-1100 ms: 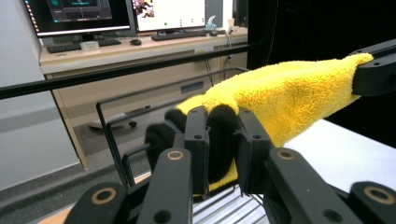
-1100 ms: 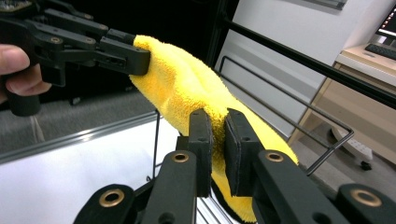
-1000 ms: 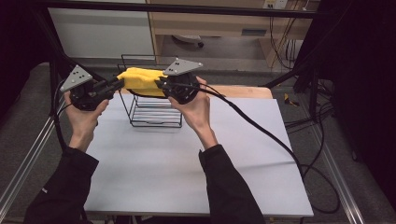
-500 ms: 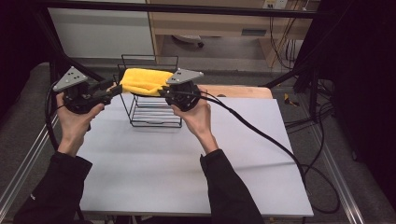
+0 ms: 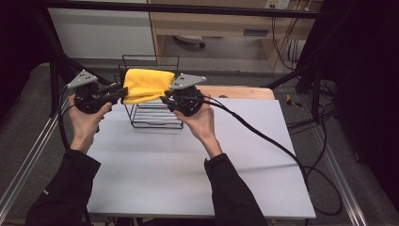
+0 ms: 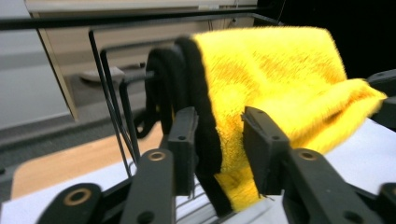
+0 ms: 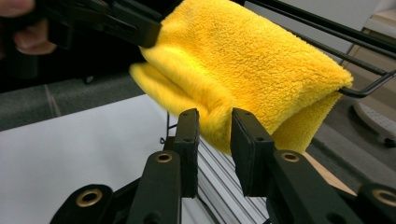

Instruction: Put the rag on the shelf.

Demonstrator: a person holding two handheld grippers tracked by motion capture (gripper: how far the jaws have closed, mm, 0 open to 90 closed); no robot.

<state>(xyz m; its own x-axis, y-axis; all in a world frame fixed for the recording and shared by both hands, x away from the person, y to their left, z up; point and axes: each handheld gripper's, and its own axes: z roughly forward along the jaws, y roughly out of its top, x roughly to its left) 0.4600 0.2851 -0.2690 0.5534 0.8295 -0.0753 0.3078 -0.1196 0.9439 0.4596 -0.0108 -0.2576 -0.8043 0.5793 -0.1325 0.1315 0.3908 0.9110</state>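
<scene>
High view, cloth: the yellow cloth (image 5: 147,84) lies folded over the top bars of the black wire rack (image 5: 155,117), which stands at the far left of the white desk (image 5: 197,174).
High view, hands: the left gripper (image 5: 121,92) meets the cloth's left end and the right gripper (image 5: 164,100) its right end, one hand on each side of the rack.
Left gripper view, fingers: the fingers (image 6: 183,140) straddle the cloth's (image 6: 271,93) black-trimmed edge; the jaws have just been closing after a brief opening, with the hem between them. A gap shows beside the right pad, so the hold looks loose, though blur makes contact hard to judge.
Right gripper view, fingers: the fingers (image 7: 247,144) stand on either side of the cloth's (image 7: 243,70) lower fold; the jaws have just been opening, fabric between them, and the pads seem barely off the pile, so it reads as released.
Right gripper view, rack: a rack wire (image 7: 369,86) carries the fold at the right.
Handling: likely light, soft and limp, plush pile that compresses; it will sag and drape rather than hold shape, and may snag on wire ends.
Where to grip: the trimmed hem or a corner, pinching through all layers.
</scene>
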